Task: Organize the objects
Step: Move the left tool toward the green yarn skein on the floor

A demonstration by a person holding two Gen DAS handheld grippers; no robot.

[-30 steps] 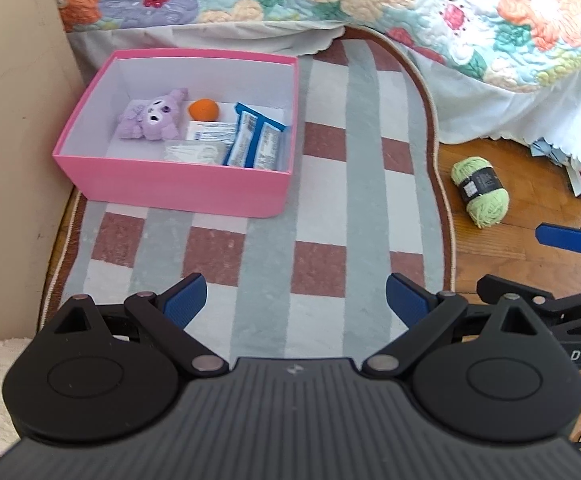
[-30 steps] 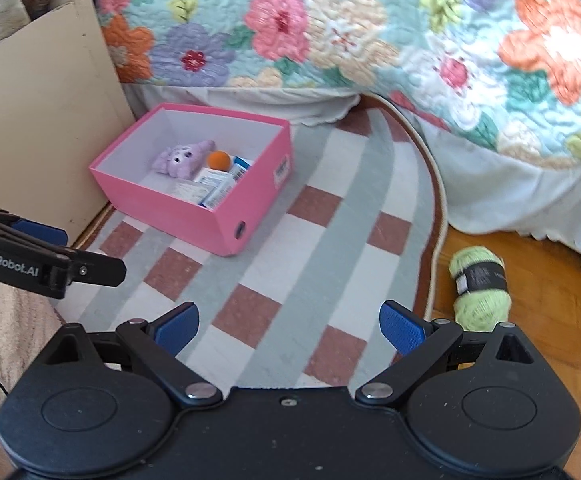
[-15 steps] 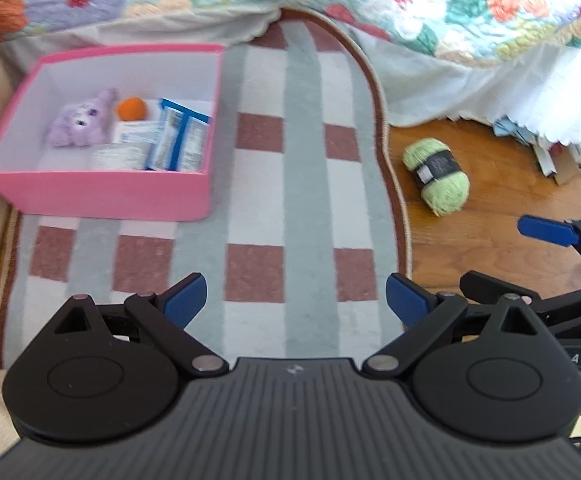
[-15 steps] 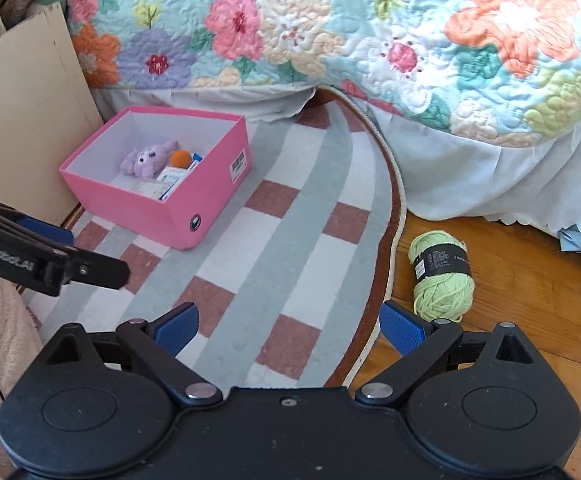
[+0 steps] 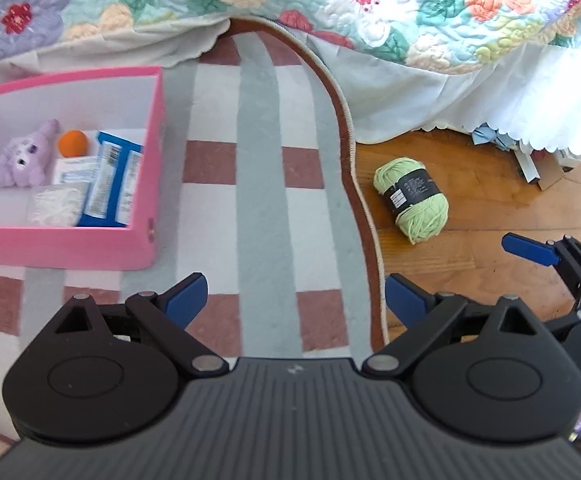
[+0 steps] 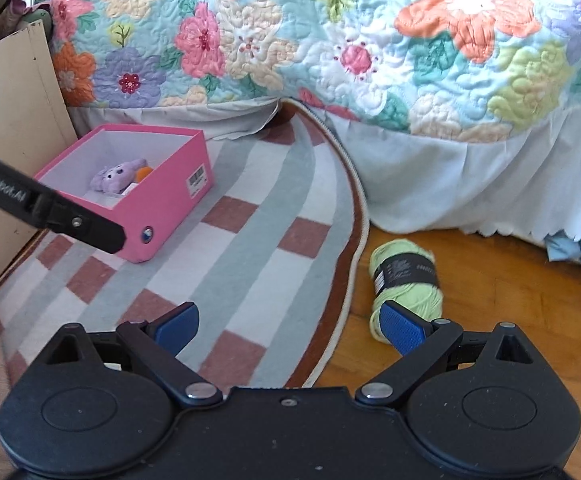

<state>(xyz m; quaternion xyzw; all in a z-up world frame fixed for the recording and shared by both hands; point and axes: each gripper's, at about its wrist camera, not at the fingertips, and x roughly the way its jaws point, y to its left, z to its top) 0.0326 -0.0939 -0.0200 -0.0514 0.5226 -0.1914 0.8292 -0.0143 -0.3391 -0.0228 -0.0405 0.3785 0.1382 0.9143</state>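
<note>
Both tongs spread wide with nothing gripped: left gripper (image 5: pixel 294 296) hanging over the striped rug (image 5: pixel 258 200), right gripper (image 6: pixel 288 326) low over the rug edge, its right blue pad just in front of the green yarn skein (image 6: pixel 406 280), contact impossible to tell. Right gripper (image 5: pixel 530 250) also poking in from the right side of the left wrist view, also empty.

Yarn skein (image 5: pixel 412 200) lying on its side on the wooden floor (image 5: pixel 490 208), just off the rug's brown border, black label band round the middle. Long axis running diagonally, far end toward the bed, near end toward the grippers.

Pink box (image 5: pixel 70 240) sitting on the rug, well apart from the yarn, holding 1 purple plush (image 5: pixel 24 156), 1 orange ball (image 5: pixel 72 143) and some packets (image 5: pixel 110 180). Floral quilt (image 6: pixel 330 40) with a white bed skirt behind, tan board (image 6: pixel 14 92) at left.
</note>
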